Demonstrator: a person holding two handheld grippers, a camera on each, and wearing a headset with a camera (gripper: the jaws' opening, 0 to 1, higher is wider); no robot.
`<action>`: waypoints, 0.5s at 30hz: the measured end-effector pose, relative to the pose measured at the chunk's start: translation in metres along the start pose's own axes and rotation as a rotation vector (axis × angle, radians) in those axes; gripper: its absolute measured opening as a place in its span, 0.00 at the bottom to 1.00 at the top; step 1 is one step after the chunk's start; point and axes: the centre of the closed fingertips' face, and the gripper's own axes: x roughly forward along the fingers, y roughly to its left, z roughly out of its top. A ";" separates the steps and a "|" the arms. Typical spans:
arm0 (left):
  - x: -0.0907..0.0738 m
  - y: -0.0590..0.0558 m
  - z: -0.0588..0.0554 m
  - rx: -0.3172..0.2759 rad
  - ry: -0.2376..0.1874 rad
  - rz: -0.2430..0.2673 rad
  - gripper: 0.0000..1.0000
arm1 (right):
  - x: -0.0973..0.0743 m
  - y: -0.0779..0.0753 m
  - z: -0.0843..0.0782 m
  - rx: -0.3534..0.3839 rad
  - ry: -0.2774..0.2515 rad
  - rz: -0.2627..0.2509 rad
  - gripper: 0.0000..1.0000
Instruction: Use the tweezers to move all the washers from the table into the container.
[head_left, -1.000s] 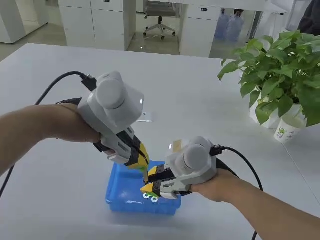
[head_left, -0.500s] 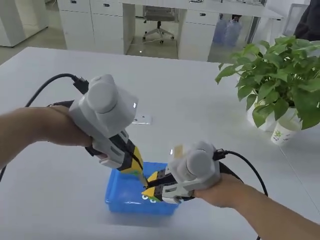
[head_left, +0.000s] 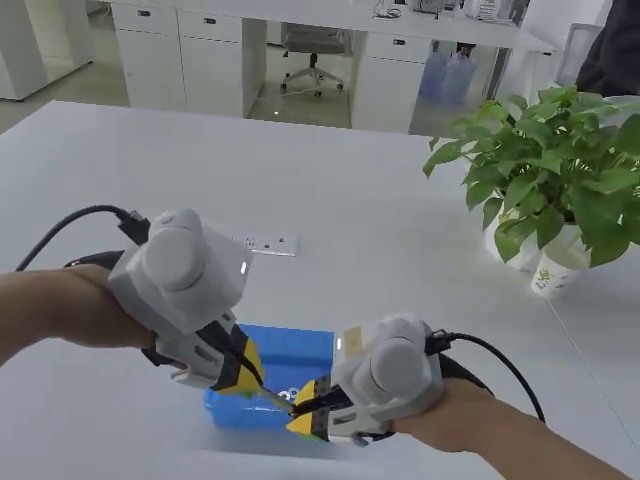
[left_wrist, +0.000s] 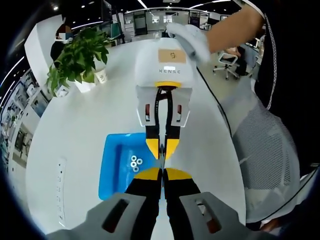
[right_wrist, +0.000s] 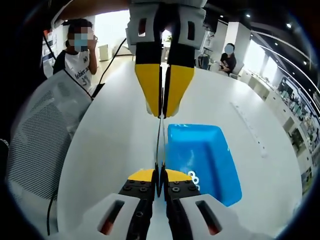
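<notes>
A blue container (head_left: 290, 345) sits on the white table in front of me. Several small white washers (left_wrist: 135, 162) lie together inside it, near one end (right_wrist: 193, 177). Thin metal tweezers (head_left: 277, 397) span between the two grippers over the container's near edge. My left gripper (head_left: 250, 378) is shut on one end of the tweezers (right_wrist: 160, 135), and my right gripper (head_left: 303, 415) is shut on the other end. The grippers face each other tip to tip: in the left gripper view the right gripper (left_wrist: 162, 149) points back at mine (left_wrist: 162, 172).
A potted green plant (head_left: 545, 190) in a white pot stands at the table's right. A white socket strip (head_left: 265, 243) lies beyond the container. Cables trail from both grippers. A mesh chair (right_wrist: 45, 130) and people are behind me.
Both grippers, with the tweezers between them, have drawn back from over the container's middle to its near edge. The head camera has tilted up.
</notes>
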 end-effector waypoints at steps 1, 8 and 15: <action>0.001 -0.002 -0.002 -0.002 -0.002 -0.003 0.05 | 0.000 0.002 -0.001 -0.002 0.003 0.003 0.08; 0.011 -0.016 -0.014 -0.012 0.003 -0.009 0.05 | 0.000 0.017 -0.006 -0.017 0.015 0.016 0.08; 0.023 -0.029 -0.026 -0.029 0.002 -0.011 0.05 | 0.005 0.029 -0.012 -0.024 0.033 0.026 0.08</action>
